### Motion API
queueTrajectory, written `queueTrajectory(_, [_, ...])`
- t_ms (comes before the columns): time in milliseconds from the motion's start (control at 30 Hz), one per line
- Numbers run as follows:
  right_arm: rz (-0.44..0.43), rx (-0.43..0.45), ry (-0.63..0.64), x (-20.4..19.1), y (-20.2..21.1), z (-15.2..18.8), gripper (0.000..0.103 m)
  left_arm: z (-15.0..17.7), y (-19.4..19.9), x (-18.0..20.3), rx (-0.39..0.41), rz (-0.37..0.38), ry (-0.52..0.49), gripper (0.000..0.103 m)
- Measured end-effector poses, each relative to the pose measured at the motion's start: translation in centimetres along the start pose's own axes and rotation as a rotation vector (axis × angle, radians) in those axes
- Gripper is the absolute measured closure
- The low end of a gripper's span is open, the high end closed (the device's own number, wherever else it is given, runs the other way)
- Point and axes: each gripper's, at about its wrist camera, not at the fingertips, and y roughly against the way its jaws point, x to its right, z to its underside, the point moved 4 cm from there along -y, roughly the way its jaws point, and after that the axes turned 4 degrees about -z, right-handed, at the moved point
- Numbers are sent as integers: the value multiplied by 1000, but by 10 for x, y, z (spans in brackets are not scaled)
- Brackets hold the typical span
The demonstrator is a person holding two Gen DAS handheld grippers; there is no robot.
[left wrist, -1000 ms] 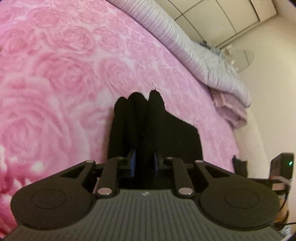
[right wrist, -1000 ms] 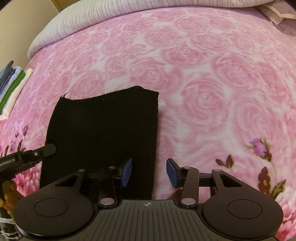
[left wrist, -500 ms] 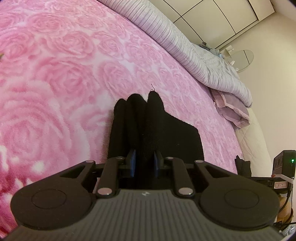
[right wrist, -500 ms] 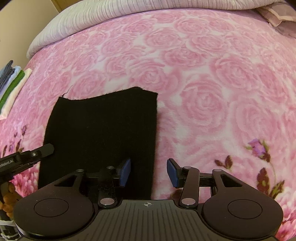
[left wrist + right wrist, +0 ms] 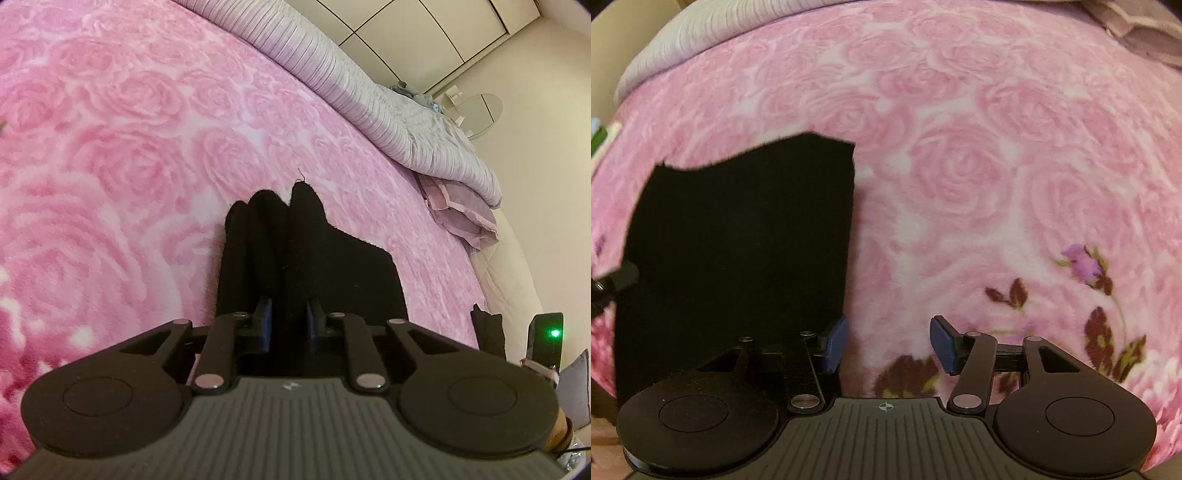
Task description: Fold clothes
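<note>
Black garment [image 5: 738, 251] spread flat on the pink rose-print blanket [image 5: 960, 177], folded into a rough rectangle with a wavy far edge and a straight right-hand edge. Left gripper [image 5: 288, 317] pinching a bunched fold of that garment [image 5: 280, 236], jaws easing closer at this moment with the cloth pressed between them; gathered black ridges rising past the fingertips, a loose thread sticking up from the tallest one. Beyond the pinch, the rest of the cloth lying flat and running toward the blanket's right-hand edge. Right gripper [image 5: 886, 343] hanging above the blanket just beside the garment's right-hand edge, jaws spreading wider at this moment, nothing between them but pink blanket; left blue pad [image 5: 835, 341] over the very edge of the black cloth, right blue pad over the flower print, whether the left pad touches the cloth not clear. Tip of the left gripper showing at the left rim of the right wrist view, at the garment's left edge. Along the blanket's far edge, a ribbed lilac-grey quilt [image 5: 369, 92] rolled up in a long ridge, a crumpled mauve cloth [image 5: 461, 210] at its end. Purple flowers with dark leaves [image 5: 1100, 295] printed toward the blanket's near right corner. Past the blanket, a pale wall, white panelled cupboard doors [image 5: 424, 29] and a small black device with a green light [image 5: 546, 336].
</note>
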Motion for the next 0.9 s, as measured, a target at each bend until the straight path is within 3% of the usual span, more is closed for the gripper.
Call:
queueTrajectory(133, [-15,-4,17,-11,1,2,61,-4,6,-5,8,-13,5,89])
queueTrajectory(433, [-5,-3,56,-27,-2,1,61,-7,2,-18,5,-27,24,90])
queueTrajectory(633, [-14,-6,27,-21,-5,2,61,-3,-4,-29,2,5,73,89])
queueTrajectory(900, [5,5,25,-22,-3,5,61,2,11,-17,26,-41,9,86])
